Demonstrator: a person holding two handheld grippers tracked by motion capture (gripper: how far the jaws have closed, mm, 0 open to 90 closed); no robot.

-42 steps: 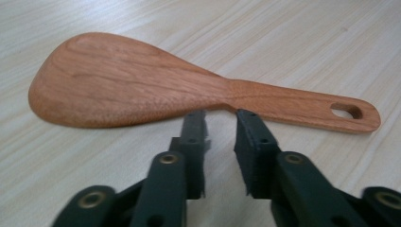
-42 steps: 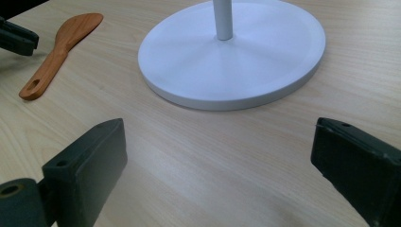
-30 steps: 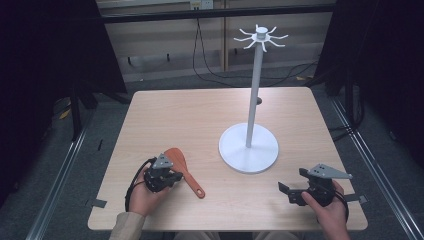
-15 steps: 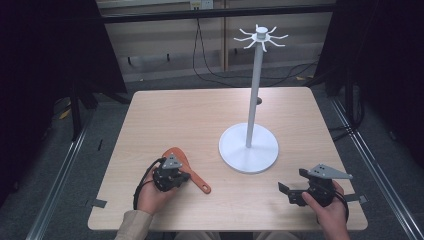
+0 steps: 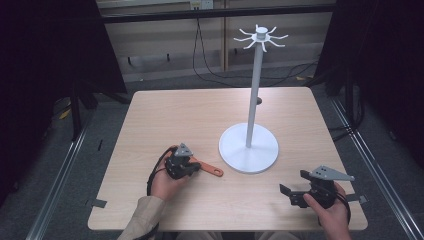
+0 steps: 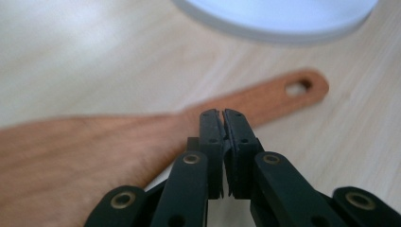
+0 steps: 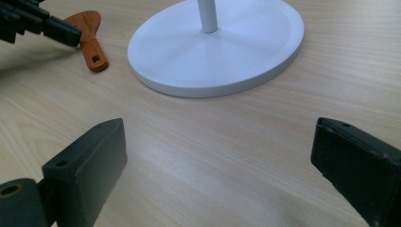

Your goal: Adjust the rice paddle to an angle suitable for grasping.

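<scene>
Tool point(image 6: 223, 113) of left hand, closed, over wooden spatula point(image 6: 142, 137).

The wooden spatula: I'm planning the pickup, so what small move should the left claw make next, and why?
Probably open the left claw over the handle: its jaws look shut above the wooden spatula, which lies flat on the table and isn't gripped.

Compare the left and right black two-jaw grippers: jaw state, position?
The left gripper has its jaws shut, tips over the orange wooden spatula; the right gripper has jaws wide apart over bare wooden table. The left sits close to the white round stand base, the right nearer the table's front corner. Both are hand-held.
</scene>
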